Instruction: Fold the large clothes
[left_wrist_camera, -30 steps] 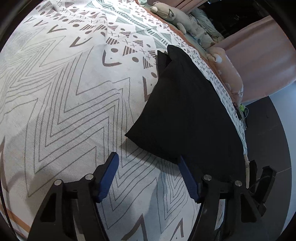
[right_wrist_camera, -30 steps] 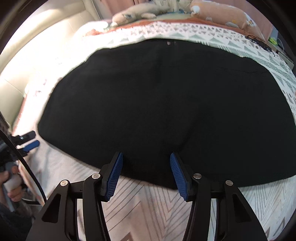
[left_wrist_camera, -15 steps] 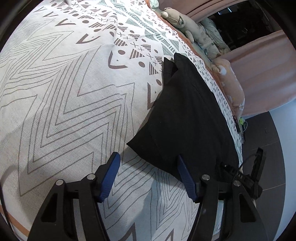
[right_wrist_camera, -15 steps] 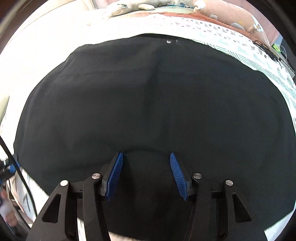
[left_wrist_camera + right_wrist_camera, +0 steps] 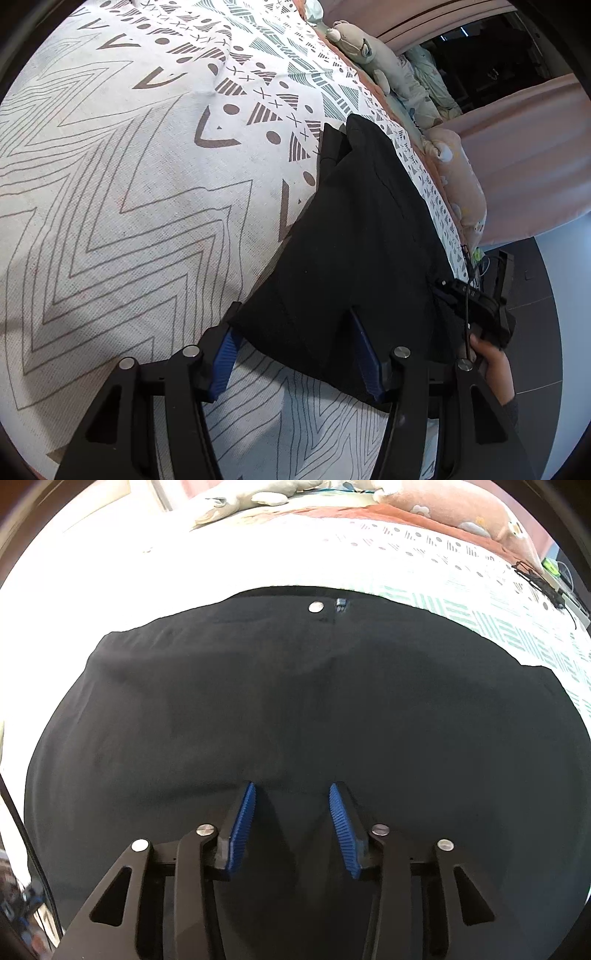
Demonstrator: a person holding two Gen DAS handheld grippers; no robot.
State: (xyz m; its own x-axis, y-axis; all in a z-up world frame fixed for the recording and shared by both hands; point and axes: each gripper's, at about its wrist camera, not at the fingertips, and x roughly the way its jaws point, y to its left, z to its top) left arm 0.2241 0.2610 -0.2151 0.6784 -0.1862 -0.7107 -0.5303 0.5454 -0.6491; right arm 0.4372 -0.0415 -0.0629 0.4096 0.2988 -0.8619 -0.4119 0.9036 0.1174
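Folded black trousers (image 5: 354, 240) lie on the patterned bed cover (image 5: 129, 184). In the right wrist view the trousers (image 5: 295, 701) fill most of the frame, with a silver waist button (image 5: 316, 607) at the far edge. My left gripper (image 5: 295, 350) is open, its blue pads either side of the trousers' near corner. My right gripper (image 5: 291, 819) is open and low over the black cloth, fingers apart. The right gripper's body and the hand holding it show at the right edge of the left wrist view (image 5: 476, 314).
Plush toys (image 5: 376, 55) and a pink pillow (image 5: 458, 184) line the bed's far edge. Pink curtains (image 5: 524, 155) hang behind. Dark floor (image 5: 535, 332) lies to the right of the bed. A cable (image 5: 535, 579) lies at the bed's far right.
Both grippers have moved forward over the trousers. The left now straddles the near corner; the right has gone from the hem to above the cloth. Both stay open.
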